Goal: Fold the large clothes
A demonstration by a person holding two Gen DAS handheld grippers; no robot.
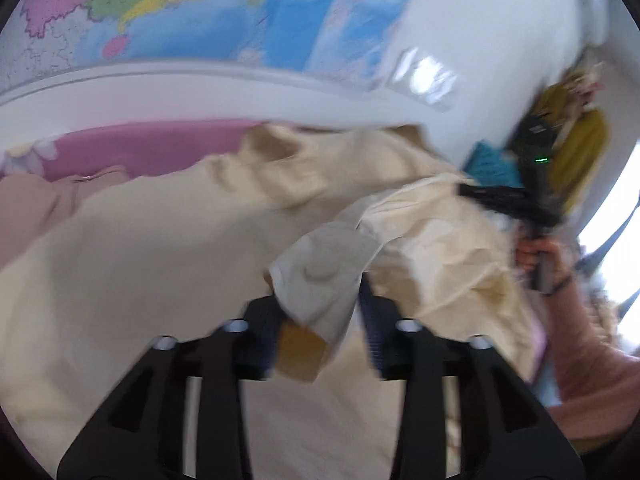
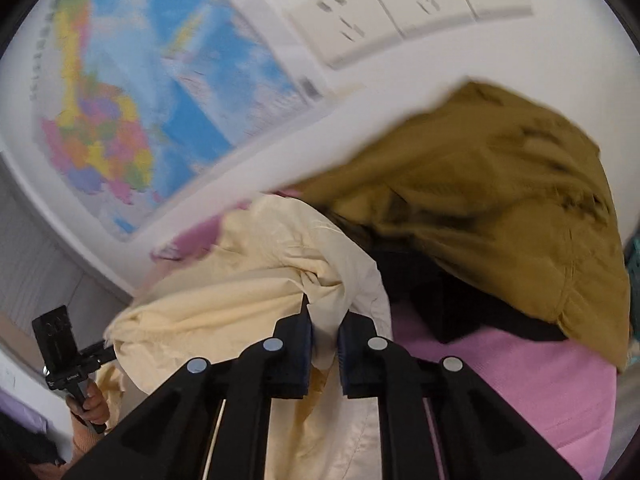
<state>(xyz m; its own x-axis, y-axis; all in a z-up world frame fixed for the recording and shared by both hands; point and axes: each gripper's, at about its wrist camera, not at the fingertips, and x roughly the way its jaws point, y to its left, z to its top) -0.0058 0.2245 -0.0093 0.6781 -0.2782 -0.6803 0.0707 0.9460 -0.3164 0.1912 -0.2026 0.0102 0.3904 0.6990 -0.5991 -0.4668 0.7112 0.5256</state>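
Note:
A large cream garment (image 1: 132,256) lies rumpled across the bed, blurred in both views. My left gripper (image 1: 320,312) has the garment's grey-white inner lining (image 1: 324,272) and a brown label (image 1: 300,354) bunched between its fingers and lifted; the cloth fills the gap. My right gripper (image 2: 325,320) is shut on a fold of the same cream garment (image 2: 248,288), its pads nearly together. In the left wrist view the right gripper (image 1: 480,194) reaches in from the right, held by a hand (image 1: 536,256). At the lower left of the right wrist view the left gripper (image 2: 100,350) appears, also hand-held.
A mustard garment (image 2: 480,200) lies over a black one (image 2: 420,292) on the pink sheet (image 2: 520,380). A pale pink garment (image 1: 24,208) sits at far left. A coloured map (image 1: 200,8) and sockets (image 2: 400,8) are on the white wall. A teal basket (image 1: 488,164) stands behind.

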